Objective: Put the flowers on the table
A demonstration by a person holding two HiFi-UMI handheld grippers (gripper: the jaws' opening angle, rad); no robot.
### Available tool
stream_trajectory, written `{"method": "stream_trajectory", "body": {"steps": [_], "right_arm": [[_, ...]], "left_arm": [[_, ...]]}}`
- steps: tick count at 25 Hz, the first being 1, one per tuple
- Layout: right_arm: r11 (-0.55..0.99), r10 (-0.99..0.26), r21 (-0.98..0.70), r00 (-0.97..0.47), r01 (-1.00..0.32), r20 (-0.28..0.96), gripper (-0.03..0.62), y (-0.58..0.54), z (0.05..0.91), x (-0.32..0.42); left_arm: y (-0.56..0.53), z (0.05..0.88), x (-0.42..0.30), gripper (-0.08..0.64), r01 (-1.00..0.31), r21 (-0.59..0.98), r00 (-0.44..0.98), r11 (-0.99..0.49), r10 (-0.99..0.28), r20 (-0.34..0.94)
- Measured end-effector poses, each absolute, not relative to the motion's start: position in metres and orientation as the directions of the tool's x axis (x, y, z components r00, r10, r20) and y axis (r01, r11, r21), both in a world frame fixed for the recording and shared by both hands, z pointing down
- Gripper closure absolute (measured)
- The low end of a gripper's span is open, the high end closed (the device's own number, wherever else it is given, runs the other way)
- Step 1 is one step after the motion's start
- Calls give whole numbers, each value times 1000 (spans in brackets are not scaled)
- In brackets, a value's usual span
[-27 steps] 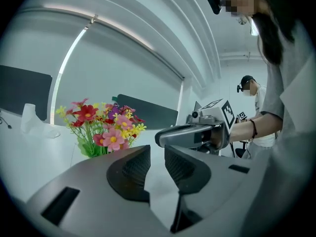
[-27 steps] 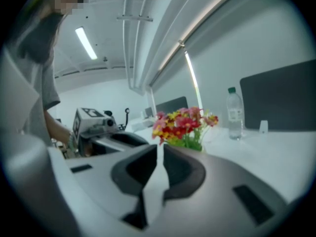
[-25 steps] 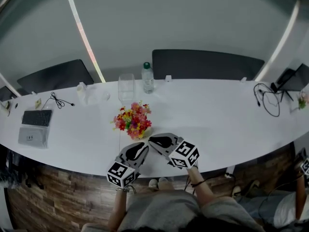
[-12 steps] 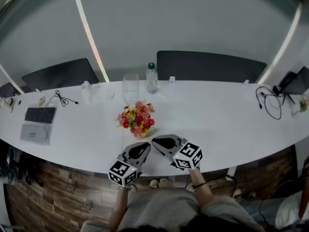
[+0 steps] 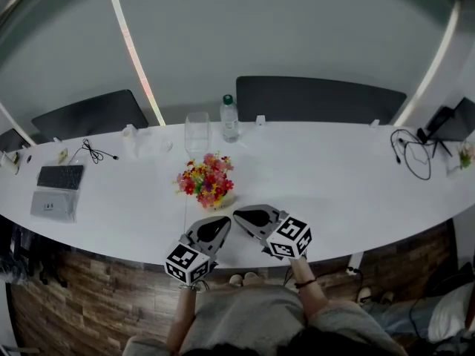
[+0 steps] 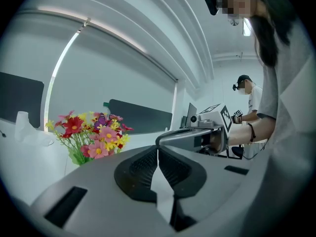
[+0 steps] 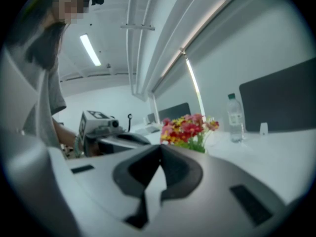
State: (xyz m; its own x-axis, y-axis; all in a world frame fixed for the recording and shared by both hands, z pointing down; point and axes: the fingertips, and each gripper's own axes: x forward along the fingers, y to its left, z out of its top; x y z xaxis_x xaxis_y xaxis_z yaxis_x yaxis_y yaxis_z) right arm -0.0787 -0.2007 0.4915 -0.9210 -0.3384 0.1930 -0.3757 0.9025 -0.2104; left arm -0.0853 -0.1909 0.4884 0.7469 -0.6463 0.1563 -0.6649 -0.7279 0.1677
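Flowers (image 5: 205,182) stand upright mid-tabletop (image 5: 334,176), just near of a clear glass (image 5: 196,133) and a bottle (image 5: 228,119). Only the left gripper view shows a second person (image 6: 249,100), far right. Left tool (image 5: 220,223) and right tool (image 5: 241,215), side by side just near of the flowers, are fully closed, holding nothing

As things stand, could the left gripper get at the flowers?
Probably yes: the flowers stand just ahead of the left gripper, with nothing between them, but its shut jaws would have to open first.
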Motion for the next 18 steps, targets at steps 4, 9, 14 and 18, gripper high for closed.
{"method": "stream_trajectory", "body": {"steps": [4, 9, 14, 18], "right_arm": [[903, -337, -214, -922, -374, 190, 568, -198, 492, -75], [908, -324, -214, -928, -360, 184, 568, -195, 491, -76], [910, -321, -214, -931, -354, 173, 568, -194, 489, -77], [914, -315, -213, -935, -345, 162, 568, -194, 486, -78]], "left_arm": [[-189, 488, -84, 538, -665, 170, 747, -728, -646, 155], [-186, 489, -84, 540, -662, 177, 749, -728, -643, 156], [-184, 487, -84, 540, -667, 175, 745, -724, -649, 154], [-183, 485, -83, 540, -661, 171, 750, -730, -644, 151]]}}
